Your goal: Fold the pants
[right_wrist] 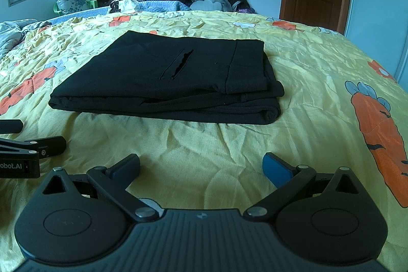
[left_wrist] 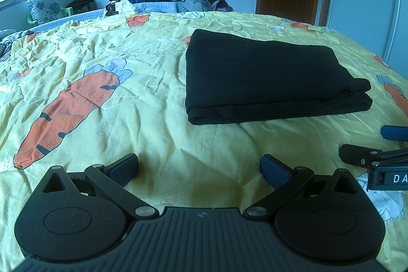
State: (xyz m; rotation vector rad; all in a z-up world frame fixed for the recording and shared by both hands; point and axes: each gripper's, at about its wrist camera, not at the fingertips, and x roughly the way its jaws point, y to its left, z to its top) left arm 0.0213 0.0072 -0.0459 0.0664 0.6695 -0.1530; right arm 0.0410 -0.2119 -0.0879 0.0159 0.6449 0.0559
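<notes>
black pants [right_wrist: 165, 78] folded into a layered rectangle on the carrot-print bedspread [right_wrist: 318, 63] | left gripper [left_wrist: 199, 167] and right gripper [right_wrist: 201, 166] both spread wide, empty, near its front edge | judged finished; at most square the 2 offset right-hand layers

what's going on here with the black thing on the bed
A person holds two handheld grippers over a bed with a yellow carrot-print sheet. The black pants lie on it already folded into a neat stack. The left gripper and the right gripper are both open, empty and short of the pants, touching nothing. The folding looks finished.
</notes>
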